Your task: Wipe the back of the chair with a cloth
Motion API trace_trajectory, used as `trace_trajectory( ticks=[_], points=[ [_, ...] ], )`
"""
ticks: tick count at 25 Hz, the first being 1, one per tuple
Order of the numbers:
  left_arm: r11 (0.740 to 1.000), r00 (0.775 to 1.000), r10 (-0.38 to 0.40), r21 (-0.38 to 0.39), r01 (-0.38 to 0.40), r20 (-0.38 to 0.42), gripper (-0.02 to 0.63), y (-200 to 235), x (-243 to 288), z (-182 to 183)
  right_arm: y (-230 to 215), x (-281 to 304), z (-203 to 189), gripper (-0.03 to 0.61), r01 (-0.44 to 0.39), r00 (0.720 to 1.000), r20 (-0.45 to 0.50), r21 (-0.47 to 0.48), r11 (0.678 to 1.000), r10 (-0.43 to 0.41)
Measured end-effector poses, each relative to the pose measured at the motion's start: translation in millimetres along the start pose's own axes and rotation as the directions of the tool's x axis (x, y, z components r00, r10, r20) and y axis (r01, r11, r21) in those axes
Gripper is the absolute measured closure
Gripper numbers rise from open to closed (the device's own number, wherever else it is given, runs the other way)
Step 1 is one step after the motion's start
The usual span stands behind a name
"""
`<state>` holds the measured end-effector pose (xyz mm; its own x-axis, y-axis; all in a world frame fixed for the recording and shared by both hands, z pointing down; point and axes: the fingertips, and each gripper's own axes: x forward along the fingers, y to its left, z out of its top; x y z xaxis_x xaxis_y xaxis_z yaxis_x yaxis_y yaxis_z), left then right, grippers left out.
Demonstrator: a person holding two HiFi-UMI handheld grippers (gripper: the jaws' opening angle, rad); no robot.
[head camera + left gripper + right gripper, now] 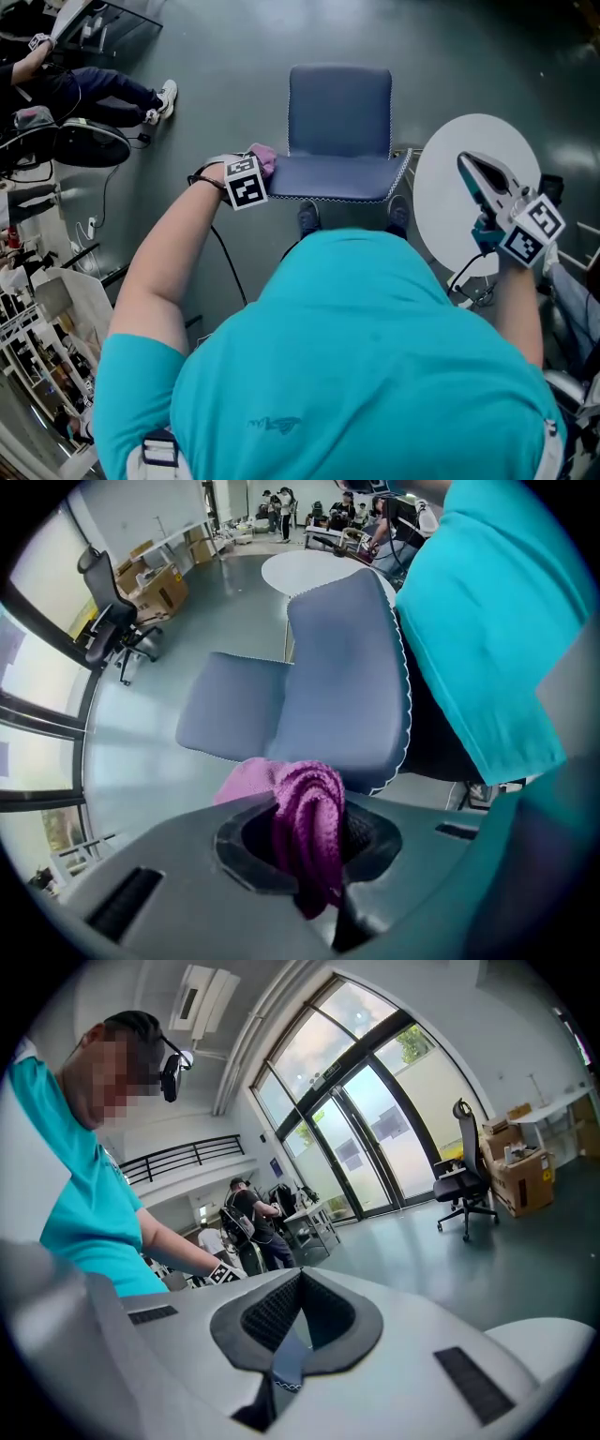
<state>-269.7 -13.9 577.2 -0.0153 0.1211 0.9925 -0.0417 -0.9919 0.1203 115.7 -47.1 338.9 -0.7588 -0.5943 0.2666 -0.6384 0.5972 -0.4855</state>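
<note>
**Left gripper** [309, 855]: jaws clamped on a magenta cloth [305, 822]. A thick fold is bunched between the pads, and a paler pink tail spills out ahead.

**Cloth, handling:** looped, towelling-like weave. I judge it soft, light and limp. It should squash flat under pressure and drag on upholstery rather than skate. The grip on the bunched middle looks secure, and the free tail is the part to press to the surface.

**Cloth, location:** at the top left corner of the backrest [347, 667]. Whether it touches or sits just beside it, I cannot tell.

**Chair** [234, 705]: slate-blue woven cover, padded, with rounded corners. White scalloped stitching runs along the backrest edge. The seat [339, 108] has the same cover. The padding should give a little. The frame seems light enough to shift if shoved.

**Right gripper** [469, 167]: jaws drawn together with nothing between them. It is held over a white round table [441, 202], well apart from the cloth.

**Surroundings:** smooth dark floor [234, 75] and a black office chair [108, 621] far off.
</note>
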Motion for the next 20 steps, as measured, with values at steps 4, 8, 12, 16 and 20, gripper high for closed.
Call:
trace_trajectory(
  ticks=[4,8,12,16,20],
  points=[
    [0.998,0.999,-0.054,-0.013,0.054,-0.003,0.555,-13,14,0,2,-8,-17,0.58,0.001,1.0,0.005,0.008,1.0,-0.001],
    [0.996,0.996,-0.091,-0.017,0.09,-0.014,0.555,-25,23,-4,9,-16,-39,0.58,0.008,1.0,0.014,0.015,1.0,-0.008],
    [0.992,0.992,-0.124,-0.013,0.124,-0.026,0.555,-25,20,0,8,-20,-40,0.58,0.011,1.0,0.02,0.021,1.0,-0.012],
    [0.987,0.987,-0.16,-0.02,0.159,-0.024,0.555,-30,17,4,8,-25,-43,0.58,0.017,0.999,0.029,0.027,0.999,-0.018],
    [0.985,0.985,-0.172,-0.015,0.171,-0.02,0.555,-29,15,8,5,-29,-45,0.58,0.018,0.999,0.039,0.034,0.999,-0.019]
  ],
)
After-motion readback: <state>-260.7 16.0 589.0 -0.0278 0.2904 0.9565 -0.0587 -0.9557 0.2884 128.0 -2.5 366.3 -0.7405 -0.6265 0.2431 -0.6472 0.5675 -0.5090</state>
